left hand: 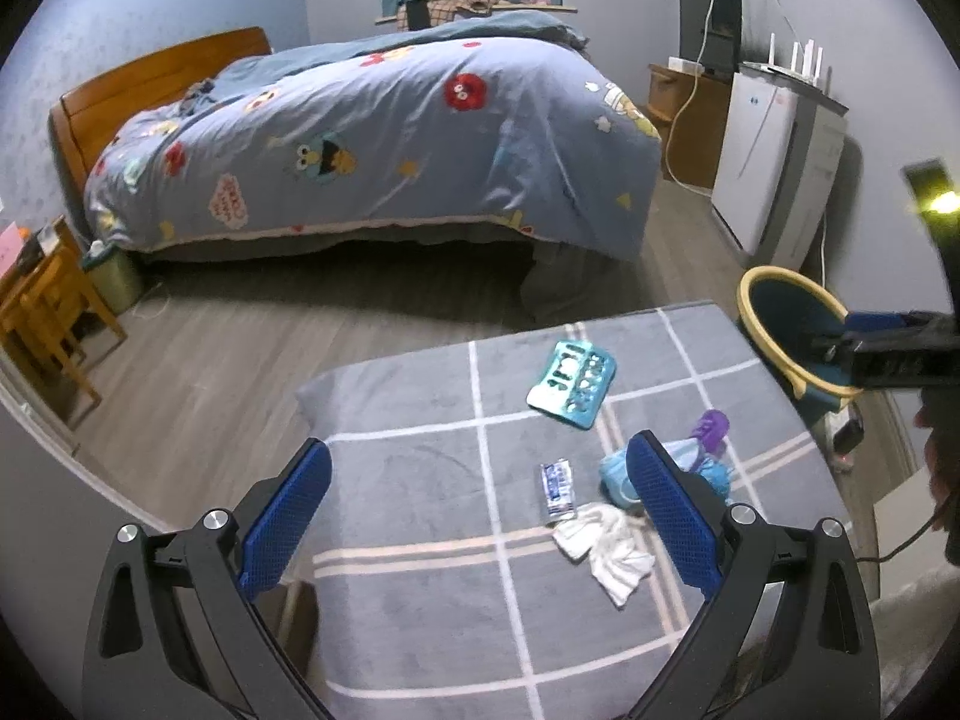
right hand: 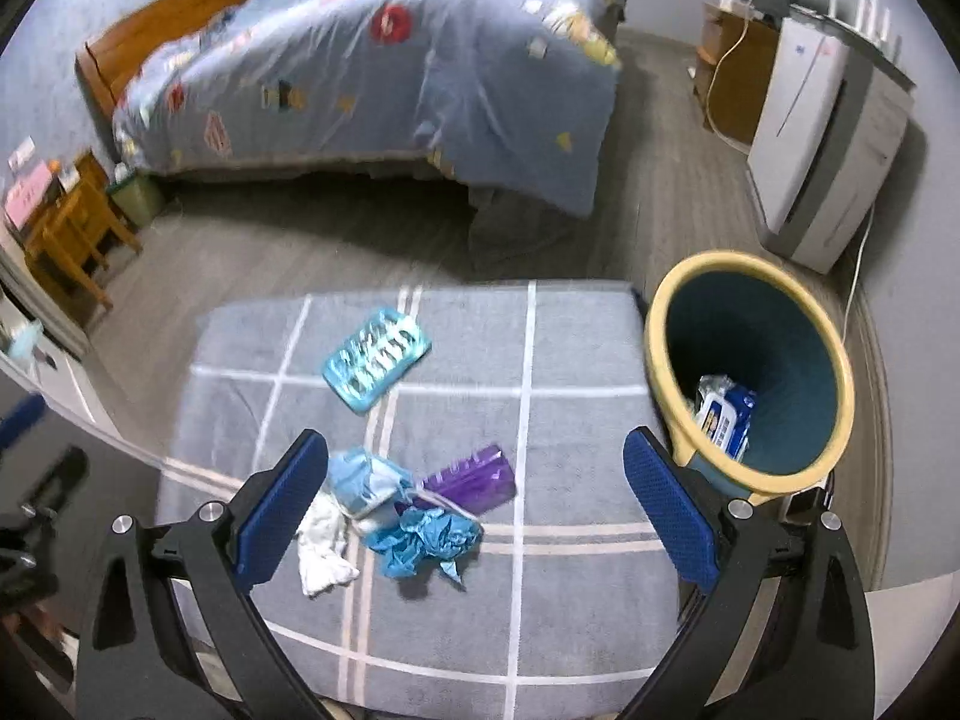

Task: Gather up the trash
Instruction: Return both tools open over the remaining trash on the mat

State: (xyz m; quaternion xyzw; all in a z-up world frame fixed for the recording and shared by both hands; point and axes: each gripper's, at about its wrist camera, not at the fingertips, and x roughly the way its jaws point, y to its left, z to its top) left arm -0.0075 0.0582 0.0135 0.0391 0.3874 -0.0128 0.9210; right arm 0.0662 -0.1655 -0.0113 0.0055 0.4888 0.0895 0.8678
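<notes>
A grey checked cushion carries the litter. On it lie a teal plastic tray, a small foil wrapper, a crumpled white tissue, a blue face mask, a crumpled blue glove and a purple packet. The yellow-rimmed teal bin stands just right of the cushion with a wipes pack inside. My left gripper hangs open above the wrapper and tissue. My right gripper is open and empty over the cushion's right part, beside the bin.
A bed with a blue cartoon duvet fills the back. A white appliance and a wooden cabinet stand at the right wall, with a cable trailing down. A wooden stool and a small green bin sit left.
</notes>
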